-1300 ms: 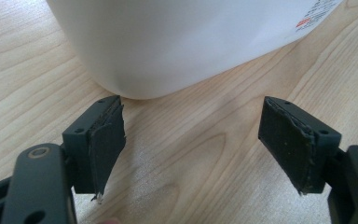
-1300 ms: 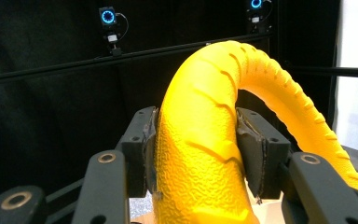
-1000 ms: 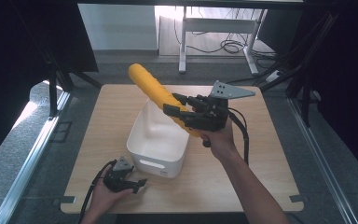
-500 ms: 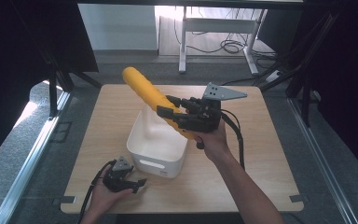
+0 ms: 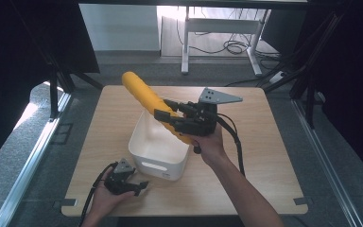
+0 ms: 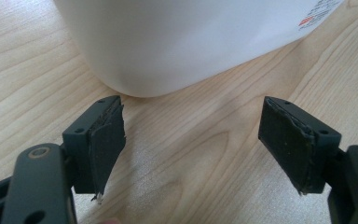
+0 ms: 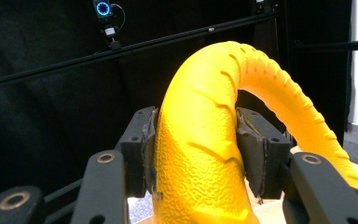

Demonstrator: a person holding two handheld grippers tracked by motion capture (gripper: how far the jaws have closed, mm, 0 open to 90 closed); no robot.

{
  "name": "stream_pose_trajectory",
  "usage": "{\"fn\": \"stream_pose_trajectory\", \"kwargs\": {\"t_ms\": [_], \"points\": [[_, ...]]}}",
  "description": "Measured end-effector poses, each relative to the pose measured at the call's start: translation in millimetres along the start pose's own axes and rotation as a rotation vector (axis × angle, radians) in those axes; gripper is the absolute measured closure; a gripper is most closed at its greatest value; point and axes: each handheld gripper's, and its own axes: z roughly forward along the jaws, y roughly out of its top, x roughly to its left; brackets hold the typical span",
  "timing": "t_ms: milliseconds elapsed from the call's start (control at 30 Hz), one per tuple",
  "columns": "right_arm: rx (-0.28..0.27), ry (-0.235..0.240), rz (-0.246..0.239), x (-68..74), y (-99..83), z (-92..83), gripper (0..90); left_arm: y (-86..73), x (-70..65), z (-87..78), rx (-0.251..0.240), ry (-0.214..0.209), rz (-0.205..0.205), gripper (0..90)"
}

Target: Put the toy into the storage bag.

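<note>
In the high view, the right gripper [image 5: 170, 118] is grasping a yellow banana [image 5: 147, 100] and holding it tilted above the far right edge of the white tub [image 5: 159, 153], which is sitting on the wooden table [image 5: 264, 156]. The left gripper [image 5: 139, 185] is resting near the tub's near left corner.

In the left gripper view, the jaws are standing released (nothing between them), facing the tub [image 6: 186, 42].

In the right gripper view, both pads [image 7: 254, 149] are pressing the banana [image 7: 200, 154].
</note>
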Motion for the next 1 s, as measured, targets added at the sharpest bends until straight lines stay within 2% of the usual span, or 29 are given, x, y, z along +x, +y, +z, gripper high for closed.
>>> {"fn": "stream_pose_trajectory", "kwargs": {"t_ms": [167,467,833,1000], "points": [[0.001,-0.001,0.018,-3.8,-5.1,2.6,49.8,0.0,0.5,-0.2,0.001,-0.002,0.003,22.8],[0.008,-0.007,-0.002,-2.4,-7.3,0.5,49.4,-0.1,-0.3,0.0,0.000,0.001,0.000,22.8],[0.011,-0.015,0.046,-2.9,-17.5,-1.4,48.3,-0.1,-0.5,-0.1,-0.002,-0.002,0.000,22.8],[0.030,-0.019,0.043,-4.3,-27.0,-1.9,48.7,-0.1,-0.9,0.4,-0.002,-0.003,0.000,22.8]]}}
